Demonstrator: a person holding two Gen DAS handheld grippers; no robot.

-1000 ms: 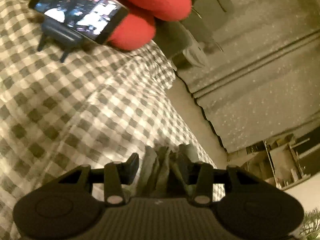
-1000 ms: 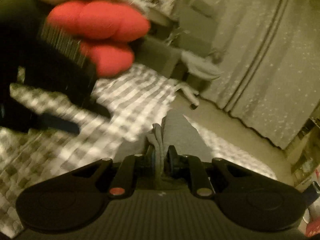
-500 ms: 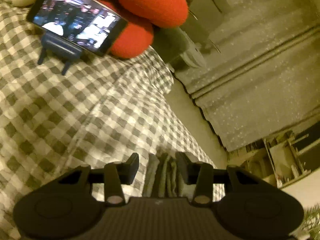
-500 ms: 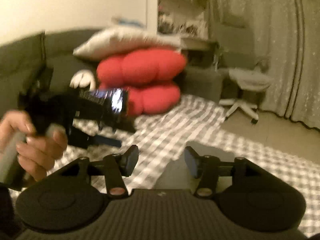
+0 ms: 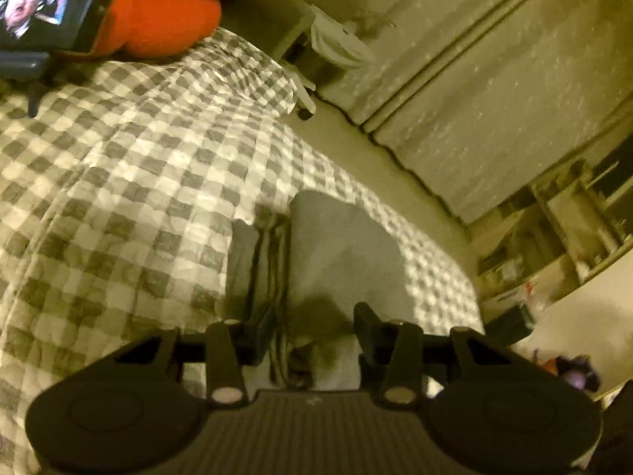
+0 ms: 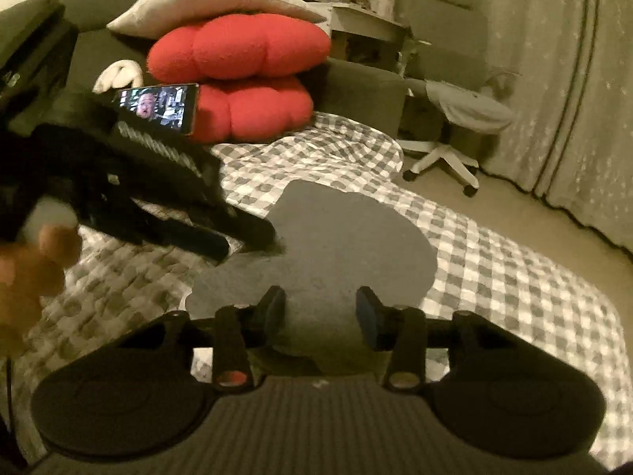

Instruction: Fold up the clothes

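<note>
Two hand-held grippers are at work over the bed, and you hold one in each hand. Nearest in the right view, your right gripper [image 6: 320, 314] hangs just above the grey garment [image 6: 340, 237]; its jaws are closing, the cloth lies beneath the gap, and neither pad presses on it. Your left gripper [image 5: 312, 326] has its jaws part way apart with a bunched stack of folded edges [image 5: 273, 261] standing between them, close against the left finger; whether the pads actually pinch that bunch you cannot tell from here. In the right view the same gripper reaches in from the left, its tips at the garment's left edge.

The garment lies flat on the checked bedspread [image 6: 514, 261], near the bed's outer side. Further back sit a phone [image 6: 158, 107] on a stand, red cushions [image 6: 241, 79] and a white pillow [image 6: 213, 4]; beyond the bed stand a chair [image 6: 447, 130] and curtains [image 6: 554, 79].

What could go wrong, in my judgement: if the left jaws are loose, the gathered layers will slip and the fold will open. If your right jaws shut low, they may catch the bedspread along with the cloth and drag it. Pulling unevenly would skew the fold.
</note>
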